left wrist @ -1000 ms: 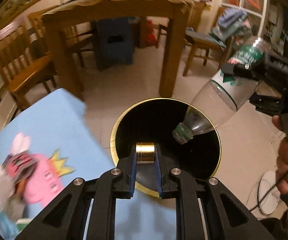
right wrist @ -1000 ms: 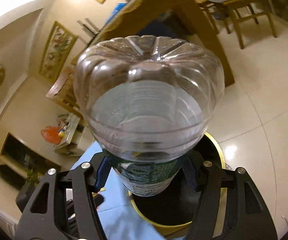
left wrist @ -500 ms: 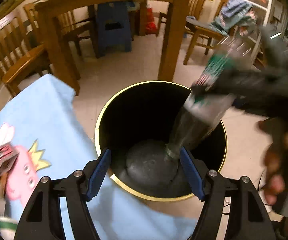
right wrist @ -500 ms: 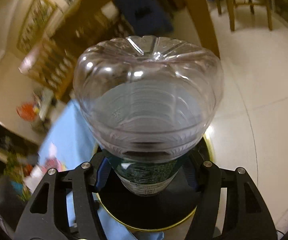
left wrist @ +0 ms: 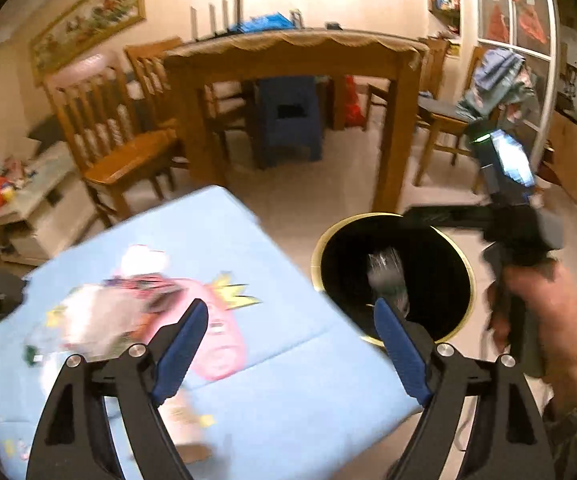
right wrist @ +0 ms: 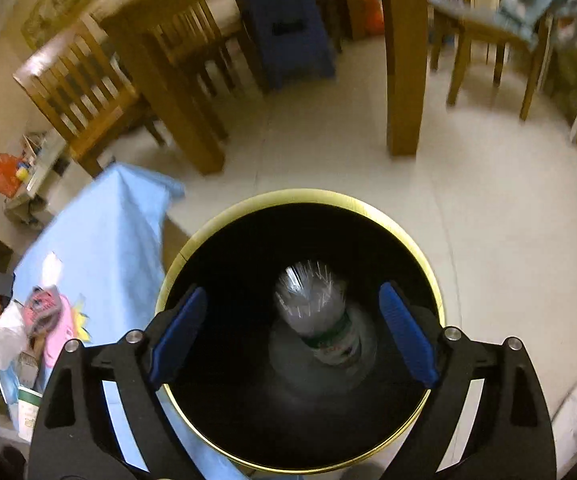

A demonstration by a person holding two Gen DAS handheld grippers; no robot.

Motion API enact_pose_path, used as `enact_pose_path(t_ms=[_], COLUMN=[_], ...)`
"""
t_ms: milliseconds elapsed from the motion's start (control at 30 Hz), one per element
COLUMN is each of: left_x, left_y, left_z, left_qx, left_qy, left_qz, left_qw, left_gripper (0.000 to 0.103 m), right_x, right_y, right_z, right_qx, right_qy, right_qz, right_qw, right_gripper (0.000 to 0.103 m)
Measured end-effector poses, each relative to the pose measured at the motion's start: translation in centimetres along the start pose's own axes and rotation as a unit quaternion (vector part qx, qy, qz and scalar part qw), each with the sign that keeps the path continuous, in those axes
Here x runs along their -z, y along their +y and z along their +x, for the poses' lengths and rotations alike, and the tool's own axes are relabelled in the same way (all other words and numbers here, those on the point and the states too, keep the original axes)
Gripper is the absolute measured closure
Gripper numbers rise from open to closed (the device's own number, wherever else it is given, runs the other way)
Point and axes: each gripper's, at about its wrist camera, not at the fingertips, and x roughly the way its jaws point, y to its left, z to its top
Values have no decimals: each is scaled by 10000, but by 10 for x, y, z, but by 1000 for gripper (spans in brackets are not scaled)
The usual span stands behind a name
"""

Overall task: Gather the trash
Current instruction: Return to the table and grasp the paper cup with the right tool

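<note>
A clear plastic bottle with a green label lies inside the black bin with a gold rim, free of any gripper; it shows blurred in the left wrist view. My right gripper is open and empty, straight above the bin mouth. My left gripper is open and empty over the blue tablecloth, left of the bin. Blurred wrappers and white paper trash lie on the cloth left of the left fingers. The right gripper body shows above the bin.
A wooden dining table and chairs stand behind the bin. A blue stool sits under the table. A paper cup and more litter sit on the cloth's near left. Tiled floor surrounds the bin.
My right gripper opened and the bottle dropped into the bin. My left gripper opened earlier, dropping a small gold piece, then swung left from the bin toward the table.
</note>
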Motion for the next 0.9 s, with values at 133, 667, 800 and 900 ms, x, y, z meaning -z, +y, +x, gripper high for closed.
enact_pose_path(t_ms=[133,667,800,900], left_x=[28,166,175,189], left_y=[38,254,262,261], left_z=[-28,-58,-54,-57], left_qx=[-518,-1857,-1825,-1745], left_qy=[-225,504,533,560], left_qz=[-193,-2103,-2145,-2215], left_qw=[9982,9585,9580,9578], left_gripper=[11,10,10,10], right_x=[8,165,173,172], right_y=[46,263,260,256], right_z=[-106,-79,-69,-58], right_qx=[590,-1823,-1572,-1551], right_qy=[-2653,-273,-46,66], right_qz=[-713,-2776,-2588,-2570], right_qw=[9597,9428,9530,9539], right_gripper=[5,6,6,6])
